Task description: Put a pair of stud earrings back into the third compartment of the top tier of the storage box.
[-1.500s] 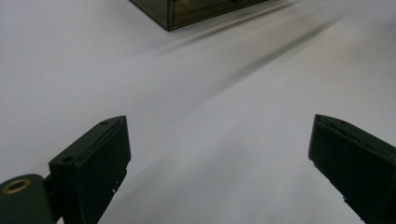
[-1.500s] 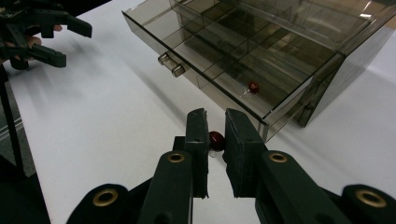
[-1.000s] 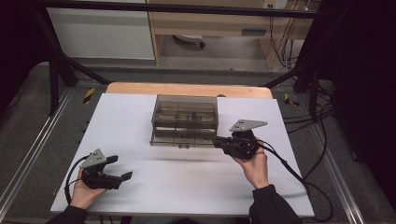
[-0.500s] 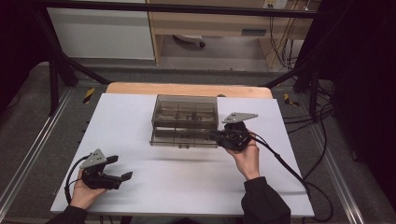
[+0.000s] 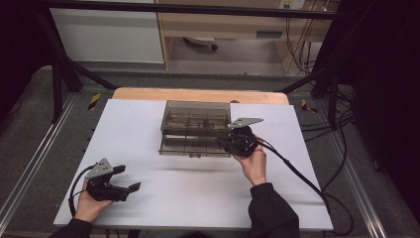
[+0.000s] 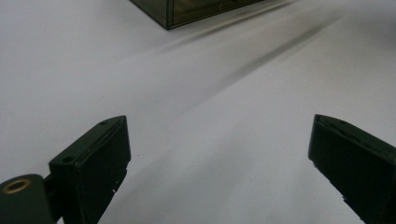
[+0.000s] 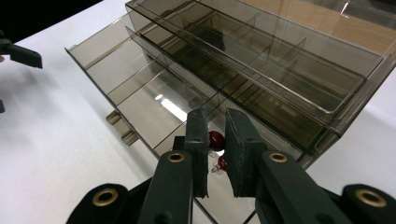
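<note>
Evidently the right gripper [image 5: 225,144] has advanced from the table's right to the organizer [image 5: 195,128], now at the right end of its open lower drawer. Its jaws are nearly closed around a red earring [image 7: 215,139]; whether they grip it is unclear. The left gripper [image 5: 126,179] rests wide open, empty, near-left.

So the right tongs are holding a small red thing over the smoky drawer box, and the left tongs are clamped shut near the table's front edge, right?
Not quite: the left tongs are wide open with nothing between them, as the left gripper view shows. The rest stands: the right tongs hold the small red thing over the smoky drawer box.
</note>
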Demonstrator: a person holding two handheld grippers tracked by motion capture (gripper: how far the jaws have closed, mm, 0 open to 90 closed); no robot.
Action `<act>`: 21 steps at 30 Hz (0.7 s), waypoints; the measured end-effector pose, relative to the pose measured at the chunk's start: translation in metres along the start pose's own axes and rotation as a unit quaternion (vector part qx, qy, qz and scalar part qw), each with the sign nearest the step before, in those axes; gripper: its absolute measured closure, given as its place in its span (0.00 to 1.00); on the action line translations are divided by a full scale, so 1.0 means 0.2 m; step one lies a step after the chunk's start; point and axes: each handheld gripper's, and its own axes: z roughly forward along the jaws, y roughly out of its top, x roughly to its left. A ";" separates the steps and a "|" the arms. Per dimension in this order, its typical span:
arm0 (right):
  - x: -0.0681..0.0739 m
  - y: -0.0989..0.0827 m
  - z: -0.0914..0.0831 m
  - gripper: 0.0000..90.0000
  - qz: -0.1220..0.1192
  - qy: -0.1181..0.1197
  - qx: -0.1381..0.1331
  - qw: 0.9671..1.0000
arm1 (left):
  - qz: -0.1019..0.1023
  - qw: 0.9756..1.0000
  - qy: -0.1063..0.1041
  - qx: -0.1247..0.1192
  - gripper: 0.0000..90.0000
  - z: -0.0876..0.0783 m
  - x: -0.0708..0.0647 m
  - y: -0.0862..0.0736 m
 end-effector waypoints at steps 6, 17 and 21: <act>-0.01 -0.01 0.05 0.89 0.002 0.000 0.005 1.000 | 0.000 1.000 0.000 0.000 0.07 0.00 0.00 0.00; -0.01 -0.03 0.13 0.88 0.004 0.000 0.011 1.000 | 0.000 1.000 0.000 0.000 0.07 0.00 0.00 0.00; -0.01 -0.04 0.14 0.85 0.005 0.002 0.014 1.000 | 0.000 1.000 0.000 0.000 0.07 0.00 0.00 0.00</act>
